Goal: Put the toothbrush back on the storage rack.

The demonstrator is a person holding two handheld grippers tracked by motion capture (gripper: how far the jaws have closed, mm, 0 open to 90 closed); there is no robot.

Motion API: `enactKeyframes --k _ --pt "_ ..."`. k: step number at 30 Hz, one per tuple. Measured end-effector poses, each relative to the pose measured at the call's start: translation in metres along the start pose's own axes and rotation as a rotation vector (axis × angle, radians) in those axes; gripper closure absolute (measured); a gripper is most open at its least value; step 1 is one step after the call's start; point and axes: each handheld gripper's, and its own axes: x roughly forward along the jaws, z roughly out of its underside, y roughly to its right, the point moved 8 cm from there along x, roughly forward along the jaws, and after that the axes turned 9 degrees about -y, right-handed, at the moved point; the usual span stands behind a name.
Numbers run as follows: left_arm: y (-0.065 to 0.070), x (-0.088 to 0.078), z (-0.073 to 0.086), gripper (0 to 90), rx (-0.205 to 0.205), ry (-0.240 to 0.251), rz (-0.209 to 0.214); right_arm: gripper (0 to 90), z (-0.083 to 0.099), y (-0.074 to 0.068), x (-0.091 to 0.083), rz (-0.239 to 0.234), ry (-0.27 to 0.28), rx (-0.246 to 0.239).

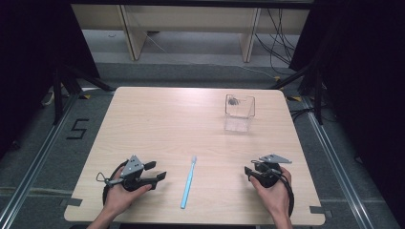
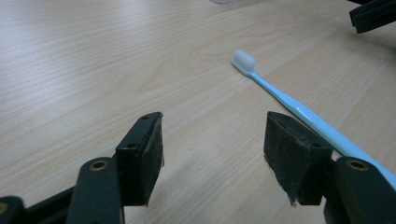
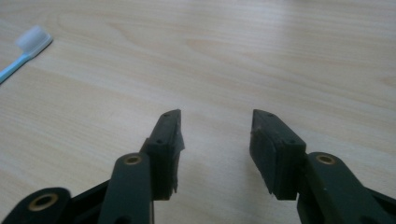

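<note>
A light blue toothbrush with white bristles lies flat on the wooden table, near the front edge between my two hands. My left gripper rests to its left, open, pointing toward the brush. In the left gripper view, the jaws of the left gripper stand wide apart over bare wood, with the toothbrush just beyond the right jaw. My right gripper sits to the right of the brush, open and holding nothing. In the right gripper view, the right gripper faces bare table, and the toothbrush head lies far left.
A clear square container stands at the back right of the table, with a small dark thing near its far wall. The other gripper's black jaw shows at the top right of the left gripper view. Table legs and cables lie beyond the far edge.
</note>
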Motion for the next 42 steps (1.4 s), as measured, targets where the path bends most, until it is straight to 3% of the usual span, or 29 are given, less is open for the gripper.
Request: enactKeyframes --k 2,3,4,8,9,12,13,16,20,21,23,24,28,31,33,35,36,37,39,41,42 --pt "0.0 -0.002 -0.005 38.8 -0.016 0.003 0.002 52.2 -0.001 0.0 0.0 0.0 -0.006 -0.008" --pt "0.001 -0.002 -0.007 39.1 -0.018 0.004 0.004 52.0 -0.001 -0.002 0.0 0.001 -0.019 0.02" --pt "0.001 -0.002 -0.007 39.5 -0.018 0.004 0.004 51.7 -0.001 0.0 -0.001 0.009 -0.028 0.002" --pt "0.006 -0.002 -0.012 39.5 -0.017 -0.034 0.018 50.7 -0.002 0.0 -0.003 0.01 -0.031 0.014" --pt "0.01 -0.002 -0.014 39.6 -0.02 -0.053 0.024 50.6 -0.001 0.002 -0.003 0.014 -0.025 -0.018" --pt "0.014 -0.002 -0.015 40.0 -0.019 -0.078 0.027 50.4 0.004 -0.004 -0.006 0.014 -0.078 0.025" --pt "0.016 -0.002 -0.016 40.4 -0.017 -0.091 0.029 50.4 0.002 -0.001 -0.004 0.023 -0.058 -0.037" --pt "0.02 0.0 -0.017 40.5 -0.021 -0.111 0.039 50.4 0.005 -0.002 -0.006 0.035 -0.093 -0.023" --pt "0.028 0.001 -0.021 40.8 -0.001 -0.179 0.052 49.7 0.008 -0.004 -0.004 0.041 -0.121 -0.034" --pt "0.031 0.003 -0.024 40.8 -0.005 -0.205 0.059 49.5 0.009 -0.007 -0.004 0.038 -0.131 -0.001" --pt "0.032 0.003 -0.026 40.9 0.003 -0.229 0.054 49.4 0.008 -0.008 -0.004 0.037 -0.132 -0.002" --pt "0.034 0.005 -0.027 41.0 -0.004 -0.242 0.06 49.2 0.006 -0.006 -0.002 0.038 -0.117 -0.031" --pt "0.04 0.011 -0.032 41.5 0.018 -0.315 0.069 49.0 0.004 -0.007 0.0 0.021 -0.112 -0.035" --pt "0.046 0.015 -0.034 41.9 0.027 -0.357 0.076 48.9 0.003 -0.007 -0.002 0.039 -0.115 -0.025" --pt "0.051 0.019 -0.035 41.9 0.043 -0.416 0.085 48.5 0.003 -0.008 -0.004 0.03 -0.124 -0.035" --pt "0.052 0.02 -0.034 41.9 0.047 -0.441 0.087 48.3 0.004 -0.008 -0.004 0.03 -0.127 -0.036" --pt "0.051 0.02 -0.033 41.8 0.075 -0.496 0.093 48.1 0.004 -0.009 -0.004 0.023 -0.131 -0.035" --pt "0.052 0.021 -0.033 41.8 0.074 -0.532 0.092 47.7 0.005 -0.01 -0.005 0.019 -0.135 -0.036" --pt "0.053 0.023 -0.032 41.8 0.057 -0.56 0.096 47.4 0.005 -0.012 -0.004 0.012 -0.143 -0.041" --pt "0.053 0.024 -0.032 41.8 0.047 -0.574 0.098 47.4 0.005 -0.012 -0.005 0.011 -0.145 -0.043" --pt "0.055 0.026 -0.032 41.9 0.018 -0.572 0.098 47.4 0.005 -0.012 -0.004 0.013 -0.142 -0.048"
